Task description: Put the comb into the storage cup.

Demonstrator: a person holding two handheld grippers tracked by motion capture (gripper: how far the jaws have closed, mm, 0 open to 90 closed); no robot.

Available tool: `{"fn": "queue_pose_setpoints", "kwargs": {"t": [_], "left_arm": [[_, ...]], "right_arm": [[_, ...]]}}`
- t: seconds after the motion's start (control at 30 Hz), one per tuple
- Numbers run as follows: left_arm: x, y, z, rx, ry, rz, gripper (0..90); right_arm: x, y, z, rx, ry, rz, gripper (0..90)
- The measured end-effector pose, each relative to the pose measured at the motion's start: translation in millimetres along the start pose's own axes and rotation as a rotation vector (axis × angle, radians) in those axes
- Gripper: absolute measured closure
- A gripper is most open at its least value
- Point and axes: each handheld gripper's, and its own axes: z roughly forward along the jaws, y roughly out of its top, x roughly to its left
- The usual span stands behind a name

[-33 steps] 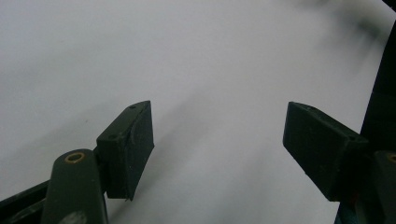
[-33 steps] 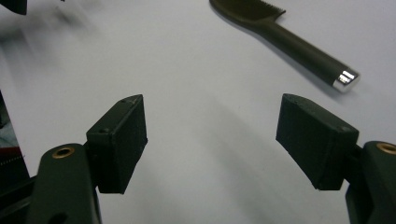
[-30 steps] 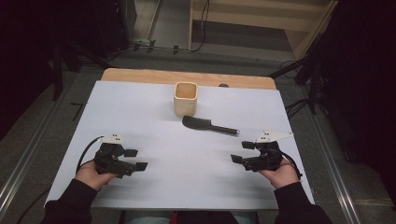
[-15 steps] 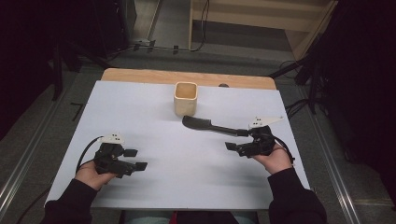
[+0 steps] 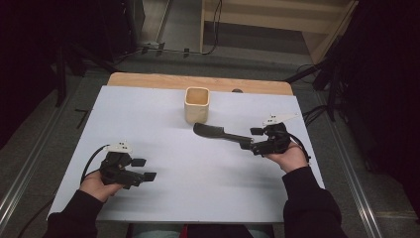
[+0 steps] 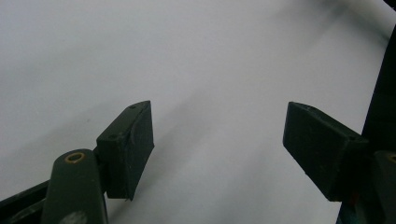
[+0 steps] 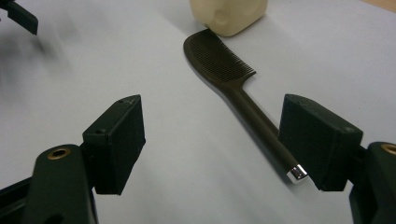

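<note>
A black comb [image 5: 218, 133] lies flat on the white table cover [image 5: 163, 119], its toothed head close to a cream square cup [image 5: 197, 104]. My right gripper [image 5: 251, 138] sits at the comb's handle end, jaws open. In the right gripper view the comb [image 7: 224, 70] runs between the jaws, its silver-tipped handle end just inside the right pad [image 7: 317, 140], with the cup [image 7: 229, 16] beyond it. I cannot tell whether that pad touches the handle. My left gripper [image 5: 144, 169] rests low at the front left, open. Bare white surface lies between the left gripper [image 6: 219, 135] pads.
A wooden table edge [image 5: 148, 79] shows past the far side of the white cover. Dark floor, cables and a wooden shelf unit [image 5: 277, 20] lie beyond. The other gripper's jaw [image 7: 18, 14] shows at the top left of the right gripper view.
My right gripper has moved forward and to the left, up to the comb's handle end. The left gripper, comb and cup have stayed where they were.
</note>
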Motion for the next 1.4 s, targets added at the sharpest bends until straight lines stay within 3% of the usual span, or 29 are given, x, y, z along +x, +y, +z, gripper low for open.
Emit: {"fn": "queue_pose_setpoints", "kwargs": {"t": [0.67,1.4], "left_arm": [[1.1,-1.0,-0.4,0.006,0.006,-0.004,25.3],[1.4,-2.1,-0.1,0.007,0.005,-0.008,25.3]], "right_arm": [[-30.1,17.2,15.4,0.005,-0.011,-0.009,21.1],[-42.5,15.9,40.1,0.044,-0.035,-0.01,22.9]]}}
